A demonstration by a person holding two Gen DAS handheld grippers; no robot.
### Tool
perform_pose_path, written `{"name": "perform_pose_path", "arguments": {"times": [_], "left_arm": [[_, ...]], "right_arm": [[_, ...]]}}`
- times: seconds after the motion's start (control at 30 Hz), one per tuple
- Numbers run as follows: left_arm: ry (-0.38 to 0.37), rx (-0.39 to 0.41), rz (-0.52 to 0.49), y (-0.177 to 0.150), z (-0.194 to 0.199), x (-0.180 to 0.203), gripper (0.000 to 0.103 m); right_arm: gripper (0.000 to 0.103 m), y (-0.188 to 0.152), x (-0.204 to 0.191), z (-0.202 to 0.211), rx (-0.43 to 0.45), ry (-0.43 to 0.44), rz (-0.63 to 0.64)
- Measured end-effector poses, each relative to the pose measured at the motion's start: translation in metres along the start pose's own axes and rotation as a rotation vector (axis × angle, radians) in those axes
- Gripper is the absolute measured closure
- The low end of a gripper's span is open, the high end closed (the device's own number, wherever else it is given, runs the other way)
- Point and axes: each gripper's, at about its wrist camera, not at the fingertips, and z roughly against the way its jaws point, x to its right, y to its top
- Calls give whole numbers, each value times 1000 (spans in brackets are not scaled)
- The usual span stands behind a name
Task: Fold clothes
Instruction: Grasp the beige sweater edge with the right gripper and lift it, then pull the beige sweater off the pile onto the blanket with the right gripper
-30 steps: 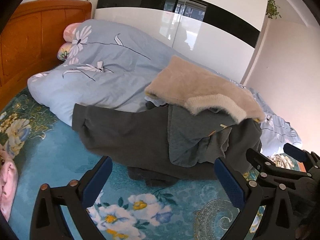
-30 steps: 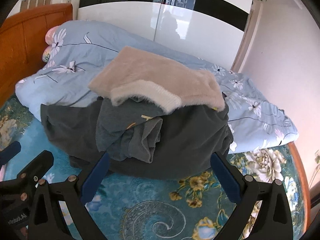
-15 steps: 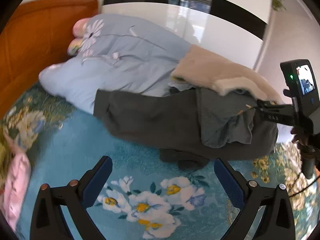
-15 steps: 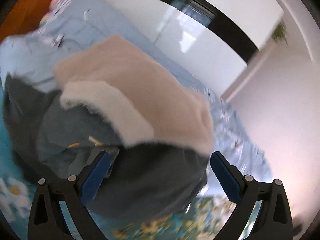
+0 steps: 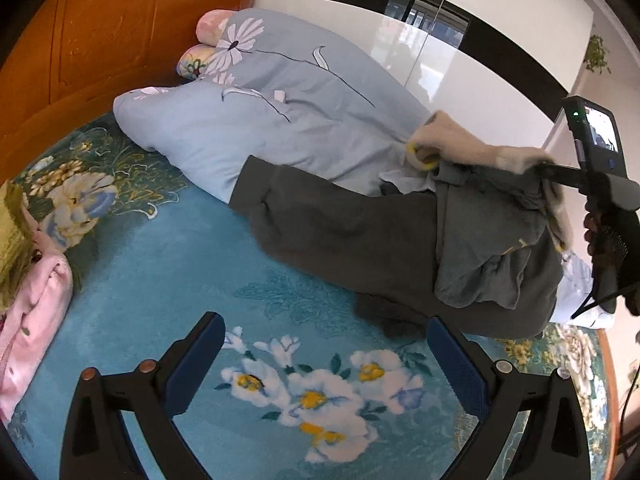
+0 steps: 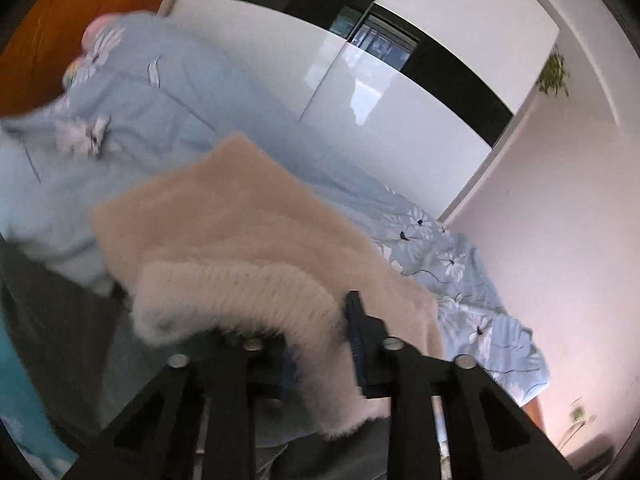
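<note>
A pile of clothes lies on the bed: a dark grey garment (image 5: 352, 236) spread out, a lighter grey one (image 5: 488, 248) on it, and a fluffy beige sweater (image 6: 240, 240) on top. My right gripper (image 6: 316, 344) is shut on the sweater's pale fuzzy hem; the left wrist view shows it at the pile's right side (image 5: 560, 170). My left gripper (image 5: 324, 364) is open and empty, low over the blue floral sheet (image 5: 168, 264) in front of the pile.
A light blue duvet (image 5: 280, 112) is bunched behind the pile against the orange wooden headboard (image 5: 100, 40). Pink clothing (image 5: 28, 320) lies at the left edge. White and black wardrobe doors (image 6: 400, 100) stand behind the bed.
My right gripper went forward onto the pile and closed on the beige sweater's hem. My left gripper swung left and stayed open.
</note>
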Motion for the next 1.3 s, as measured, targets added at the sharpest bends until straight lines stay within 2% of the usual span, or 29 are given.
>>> {"name": "perform_pose_path", "arguments": {"times": [0.13,0.2,0.33,0.5,0.57,0.67,0.83,1.0,1.13,1.2,1.3], "left_arm": [[-15,15,6,3,20,-5,1],[-21,24,12,5,31,-7,1],[-25,44,16,6,54,-4,1],[-35,108,-48,12,89,25,1],[-21,148,-130,15,103,50,1],[-38,176,-230,13,119,84,1],[-72,245,-254,8,159,112,1],[-114,347,-250,-2,221,113,0],[-88,332,-220,-11,234,93,0],[-75,323,-205,-16,241,83,0],[-55,310,-182,-23,250,68,0]], "right_arm": [[90,7,25,20,-21,-4,-45],[91,2,39,33,-18,40,-62],[91,-16,63,79,56,89,-75],[91,-10,81,141,146,132,-56],[91,-7,87,169,176,163,-48],[92,-7,99,212,234,200,-37],[92,-16,133,294,363,226,-47],[91,-23,177,379,474,270,-60],[91,-28,209,447,570,318,-80],[91,-27,216,470,575,356,-75],[91,-23,192,451,477,423,5]]}}
